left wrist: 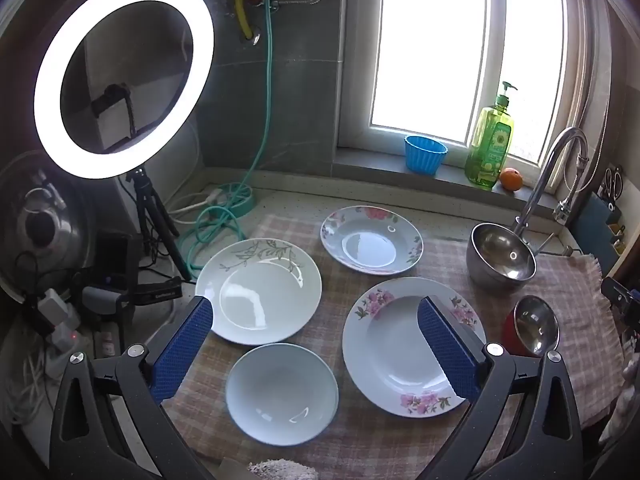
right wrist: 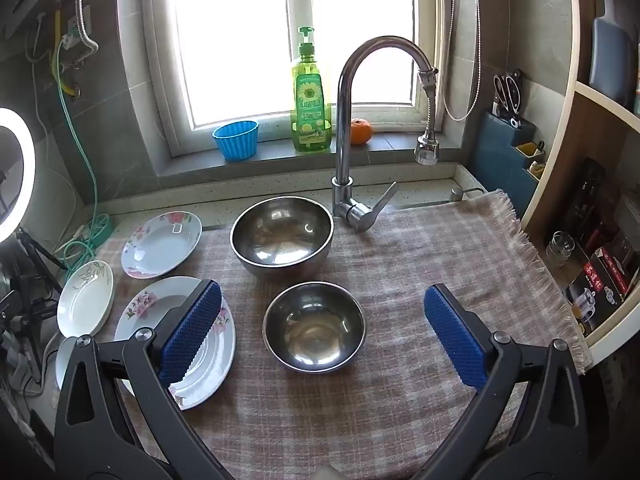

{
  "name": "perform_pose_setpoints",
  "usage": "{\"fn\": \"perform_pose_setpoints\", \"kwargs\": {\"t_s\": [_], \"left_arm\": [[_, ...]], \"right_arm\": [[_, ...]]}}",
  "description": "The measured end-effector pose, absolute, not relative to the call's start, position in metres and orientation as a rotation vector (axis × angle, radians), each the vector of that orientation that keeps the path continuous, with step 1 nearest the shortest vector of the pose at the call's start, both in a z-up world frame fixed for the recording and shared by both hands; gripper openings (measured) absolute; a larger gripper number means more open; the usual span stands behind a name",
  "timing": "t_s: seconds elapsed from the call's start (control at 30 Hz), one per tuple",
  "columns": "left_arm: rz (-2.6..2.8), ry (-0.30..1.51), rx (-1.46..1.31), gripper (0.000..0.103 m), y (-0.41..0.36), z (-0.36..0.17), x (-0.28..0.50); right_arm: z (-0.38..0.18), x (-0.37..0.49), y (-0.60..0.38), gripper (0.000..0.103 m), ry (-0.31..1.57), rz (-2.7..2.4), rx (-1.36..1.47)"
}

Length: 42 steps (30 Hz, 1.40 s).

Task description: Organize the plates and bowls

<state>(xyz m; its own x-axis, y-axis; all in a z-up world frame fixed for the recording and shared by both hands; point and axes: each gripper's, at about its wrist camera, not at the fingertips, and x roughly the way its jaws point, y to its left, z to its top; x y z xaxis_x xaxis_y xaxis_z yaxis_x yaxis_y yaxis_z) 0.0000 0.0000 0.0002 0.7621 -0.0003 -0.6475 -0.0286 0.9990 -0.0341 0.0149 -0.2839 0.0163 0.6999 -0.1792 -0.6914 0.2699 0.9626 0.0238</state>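
Plates and bowls lying scattered on tabletop [right wrist: 400, 360]; I'm hovering both hand-held grippers wide open, empty: left hand-held gripper [left wrist: 316, 340] facing white bowl [left wrist: 282, 394], right hand-held gripper [right wrist: 324, 332] nearer, framing small steel bowl [right wrist: 314, 326].

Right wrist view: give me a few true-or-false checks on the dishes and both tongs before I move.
1. Both steel bowls are nested together. False: the large steel bowl and small steel bowl stand apart on the checked cloth.
2. The right tongs are open and empty. True.
3. The left tongs grip the pale blue bowl. False: they are open, holding nothing.
4. An orange sits on the windowsill. True.
5. Two plates carry pink flowers. True: the near floral plate and far floral plate.
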Motion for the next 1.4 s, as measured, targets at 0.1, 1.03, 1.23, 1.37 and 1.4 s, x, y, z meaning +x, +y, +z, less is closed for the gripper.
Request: {"fn": "perform_pose_setpoints", "kwargs": {"t_s": [0.1,1.03,1.23,1.37,1.4], "left_arm": [[0.009,0.692,-0.062,0.102,0.001,0.001,0.000],[0.015,0.689,-0.071,0.102,0.003,0.004,0.003],[0.015,0.688,-0.070,0.102,0.003,0.004,0.003],[0.016,0.688,-0.071,0.102,0.002,0.004,0.003],[0.017,0.687,-0.071,0.102,0.002,0.004,0.003]], "right_arm": [[0.014,0.017,-0.286,0.103,0.763,-0.252,0.114],[0.028,0.016,-0.276,0.103,0.727,-0.256,0.099],[0.028,0.016,-0.276,0.103,0.728,-0.256,0.098],[0.028,0.016,-0.275,0.103,0.727,-0.257,0.099],[0.028,0.016,-0.275,0.103,0.727,-0.259,0.098]]}}
